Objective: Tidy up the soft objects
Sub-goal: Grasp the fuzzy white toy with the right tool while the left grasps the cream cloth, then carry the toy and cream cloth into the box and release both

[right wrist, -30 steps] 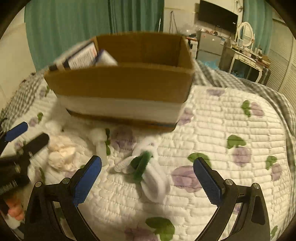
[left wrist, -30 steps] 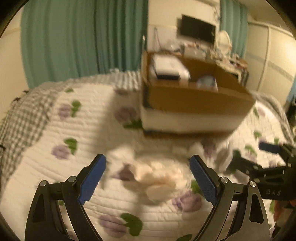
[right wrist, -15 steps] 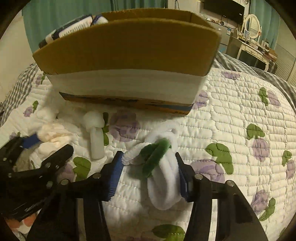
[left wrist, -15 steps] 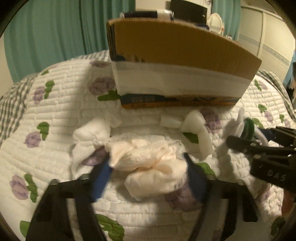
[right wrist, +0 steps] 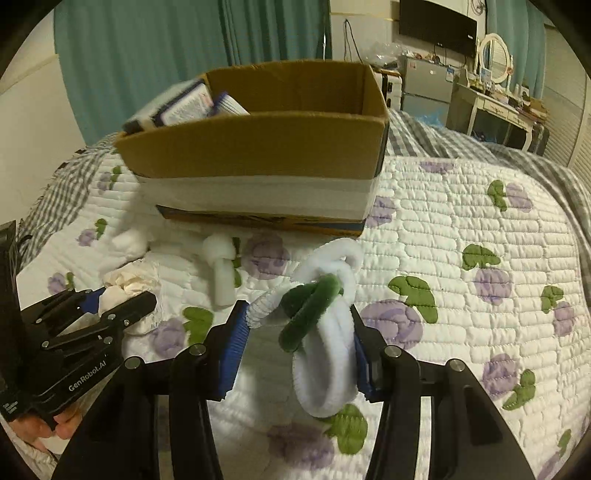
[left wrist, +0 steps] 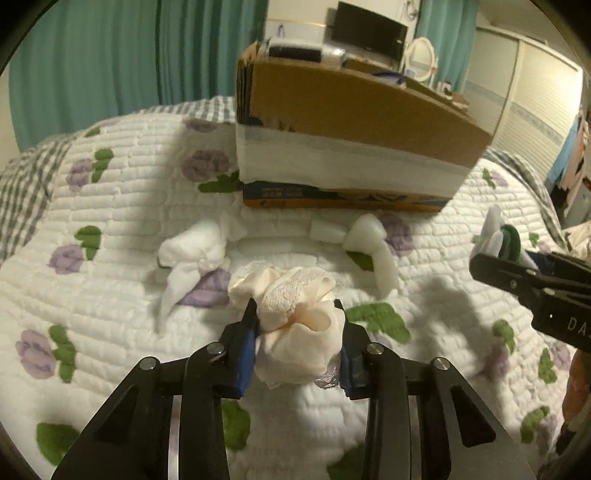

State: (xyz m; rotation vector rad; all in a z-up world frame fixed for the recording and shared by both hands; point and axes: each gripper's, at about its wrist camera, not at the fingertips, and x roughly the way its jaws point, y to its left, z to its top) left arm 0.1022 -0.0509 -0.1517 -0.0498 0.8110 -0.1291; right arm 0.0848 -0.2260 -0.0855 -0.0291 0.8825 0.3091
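Note:
My left gripper (left wrist: 295, 332) is shut on a cream lace cloth bundle (left wrist: 295, 314) and holds it just above the quilt. My right gripper (right wrist: 299, 336) is shut on a white and green fuzzy bundle (right wrist: 325, 332), also lifted off the quilt. The right gripper shows at the right edge of the left wrist view (left wrist: 532, 273); the left gripper shows at the lower left of the right wrist view (right wrist: 85, 332). An open cardboard box (right wrist: 258, 147) stands behind both, with books inside at its left end. Two white soft bundles (left wrist: 195, 251) (left wrist: 373, 240) lie in front of the box.
The bed is covered by a white quilt with purple flowers (right wrist: 480, 258) and a grey checked sheet (left wrist: 22, 184) at its edges. Teal curtains (left wrist: 110, 55) hang behind. A dresser with a mirror (right wrist: 495, 92) and a wall television (right wrist: 436, 26) stand at the back right.
Both grippers have closed from wide open, the left on the cream bundle and the right on the white and green bundle, and both bundles have lifted slightly off the quilt.

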